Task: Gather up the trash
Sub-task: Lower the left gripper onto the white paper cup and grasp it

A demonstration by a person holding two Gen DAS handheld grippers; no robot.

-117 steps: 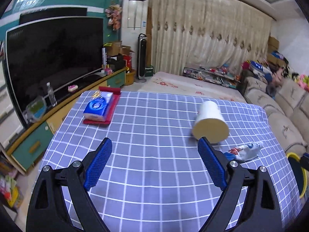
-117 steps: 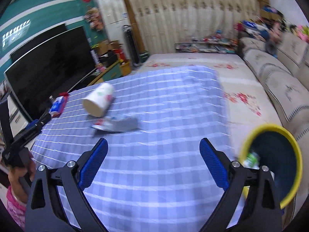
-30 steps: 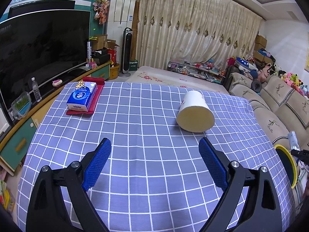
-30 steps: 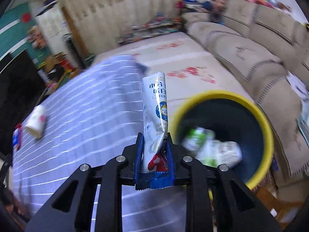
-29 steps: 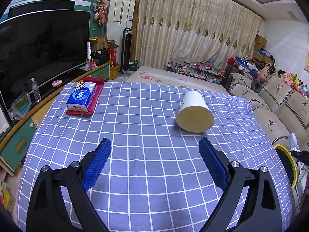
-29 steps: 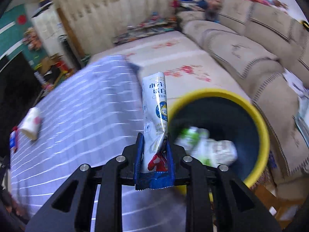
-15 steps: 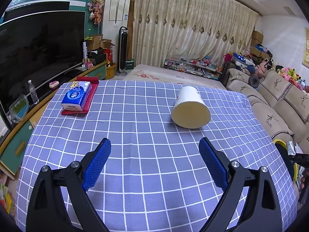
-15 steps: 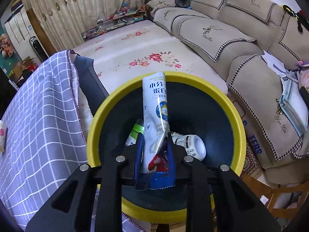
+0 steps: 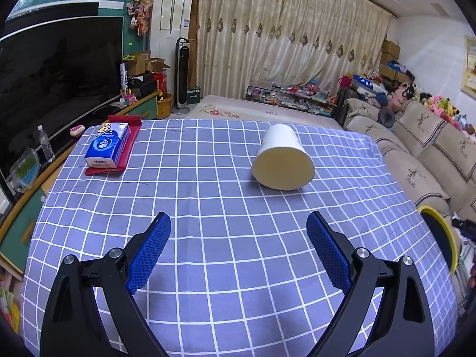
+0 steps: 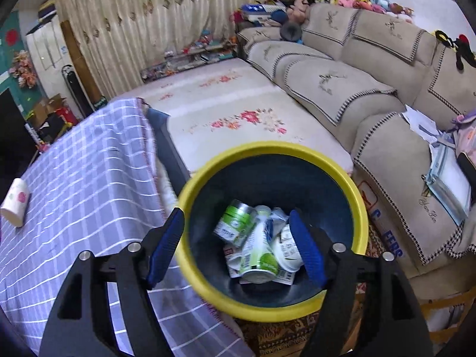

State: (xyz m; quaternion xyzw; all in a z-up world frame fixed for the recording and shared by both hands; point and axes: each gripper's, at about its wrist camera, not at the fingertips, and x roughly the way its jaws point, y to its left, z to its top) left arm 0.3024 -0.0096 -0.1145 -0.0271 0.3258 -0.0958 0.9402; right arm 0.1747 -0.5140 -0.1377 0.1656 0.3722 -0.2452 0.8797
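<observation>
A white paper cup (image 9: 282, 160) lies on its side on the purple checked tablecloth (image 9: 208, 208), its mouth toward my left gripper (image 9: 238, 247), which is open and empty above the near half of the table. The cup also shows far left in the right wrist view (image 10: 15, 201). My right gripper (image 10: 236, 245) is open and empty just above a yellow-rimmed dark trash bin (image 10: 205, 178) beside the table. Inside the bin lie cans, a bottle and crumpled wrappers (image 10: 257, 244). The bin's rim shows at the right in the left wrist view (image 9: 446, 238).
A blue tissue pack (image 9: 107, 148) on a red tray sits at the table's far left. A beige sofa (image 10: 372, 89) stands right of the bin. A TV (image 9: 59, 68) and low cabinet run along the left. A floral rug (image 10: 232, 119) lies beyond the table.
My right gripper opened and let go of the white and blue wrapper, which dropped into the bin. My left gripper has stayed open over the table.
</observation>
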